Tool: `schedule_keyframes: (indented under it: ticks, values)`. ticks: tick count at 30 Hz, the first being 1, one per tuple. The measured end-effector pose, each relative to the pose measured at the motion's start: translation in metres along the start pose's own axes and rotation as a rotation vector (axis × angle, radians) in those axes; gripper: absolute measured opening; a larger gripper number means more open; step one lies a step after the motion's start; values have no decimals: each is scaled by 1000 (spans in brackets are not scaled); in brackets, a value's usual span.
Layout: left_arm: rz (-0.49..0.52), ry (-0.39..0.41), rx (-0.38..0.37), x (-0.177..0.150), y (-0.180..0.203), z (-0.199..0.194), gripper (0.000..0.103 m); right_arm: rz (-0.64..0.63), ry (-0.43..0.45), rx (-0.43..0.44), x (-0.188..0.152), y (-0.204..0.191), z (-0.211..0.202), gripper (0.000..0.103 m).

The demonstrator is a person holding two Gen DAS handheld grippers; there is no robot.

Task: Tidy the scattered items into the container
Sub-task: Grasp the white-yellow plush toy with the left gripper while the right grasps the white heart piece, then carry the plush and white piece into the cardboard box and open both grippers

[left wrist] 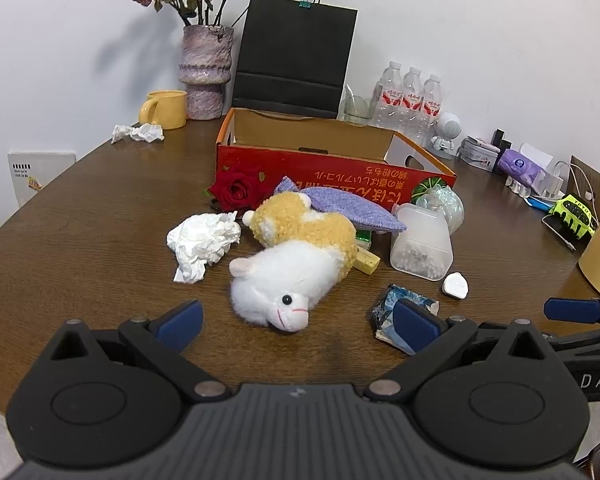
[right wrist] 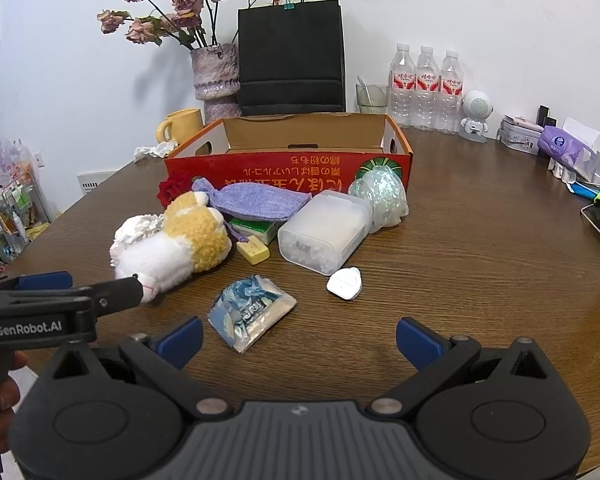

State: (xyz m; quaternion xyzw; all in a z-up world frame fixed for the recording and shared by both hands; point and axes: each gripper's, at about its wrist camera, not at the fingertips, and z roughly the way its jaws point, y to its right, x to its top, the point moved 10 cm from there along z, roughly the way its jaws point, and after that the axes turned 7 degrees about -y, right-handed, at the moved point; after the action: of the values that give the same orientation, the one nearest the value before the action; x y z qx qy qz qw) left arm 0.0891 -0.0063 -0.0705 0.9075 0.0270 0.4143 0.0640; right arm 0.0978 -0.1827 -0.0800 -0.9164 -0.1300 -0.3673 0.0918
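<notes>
Both tongs gaping, empty: left tongs [left wrist: 296, 322] facing plush sheep [left wrist: 288, 276], right tongs [right wrist: 299, 336] behind blue packet [right wrist: 250, 310]. Nothing boxed yet; next: close, lift into box [right wrist: 288, 168] ahead.

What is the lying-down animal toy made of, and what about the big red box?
The plush toy looks like fuzzy fabric, fluffy white at the head and curly yellow on the body. The red box seems to be printed cardboard: plain brown inside, with thin folded walls and cut-out handle holes.
</notes>
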Motion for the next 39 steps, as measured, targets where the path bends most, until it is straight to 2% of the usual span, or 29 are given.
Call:
schedule_keyframes:
  ticks: [10, 15, 21, 23, 24, 26, 27, 28, 29, 31, 39]
  values:
    - [67, 36, 28, 39, 1, 24, 103, 13, -7, -24, 22, 23, 26, 103]
    - [120, 6, 57, 47, -1, 53, 103, 25, -26, -42, 31, 36, 53, 99]
    - [179, -48, 59, 41, 0, 83, 103, 36, -56, -28, 32, 42, 82, 76]
    - [186, -62, 52, 38, 1, 89, 103, 30, -61, -27, 30, 41, 88, 61]
    - [195, -69, 46, 36, 2, 93, 101, 24, -62, -26, 29, 41, 91, 59]
    - [213, -86, 32, 32, 5, 99, 91, -18, -34, -51, 29, 40, 92, 37]
    - [223, -101, 19, 29, 6, 103, 78, -30, -21, -51, 29, 39, 92, 29]
    - [225, -119, 2, 26, 7, 106, 62, -31, -17, -31, 30, 38, 91, 28]
    - [221, -110, -14, 25, 8, 106, 56, -31, -16, -17, 29, 37, 90, 28]
    - [221, -97, -17, 25, 8, 104, 53, -36, -8, -9, 28, 37, 88, 28]
    - [211, -33, -31, 30, 10, 89, 52, -7, 18, 13, 29, 41, 79, 28]
